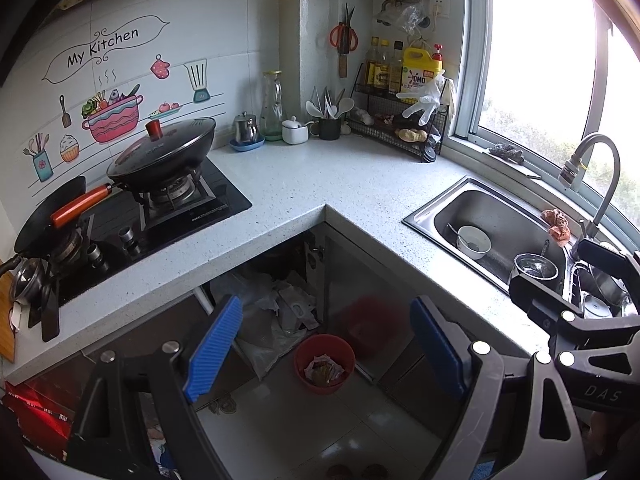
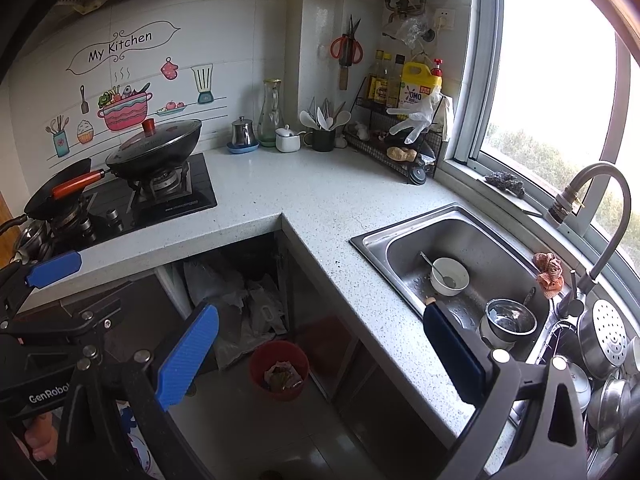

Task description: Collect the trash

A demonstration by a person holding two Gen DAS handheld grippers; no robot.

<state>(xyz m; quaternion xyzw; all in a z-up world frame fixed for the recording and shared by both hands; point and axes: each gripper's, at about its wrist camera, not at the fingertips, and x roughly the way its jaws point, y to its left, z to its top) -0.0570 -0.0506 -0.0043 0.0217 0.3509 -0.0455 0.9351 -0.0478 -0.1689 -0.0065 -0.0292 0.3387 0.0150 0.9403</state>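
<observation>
I hold both grippers tilted down over the inner corner of the L-shaped countertop [image 1: 304, 184]. My left gripper [image 1: 328, 344] is released, its blue pads spread wide with nothing between them; my right gripper [image 2: 320, 356] gapes just as empty. Below them, on the tiled floor, stands the red trash bin [image 1: 325, 364] with crumpled wrappers inside, just beside an open cabinet stuffed with plastic bags [image 2: 248, 304]. The countertop edge juts out above the bin. A wok [image 1: 168, 156] sits on the stove, and a bowl [image 2: 449, 276] lies in the sink [image 2: 404, 236] under the window.
</observation>
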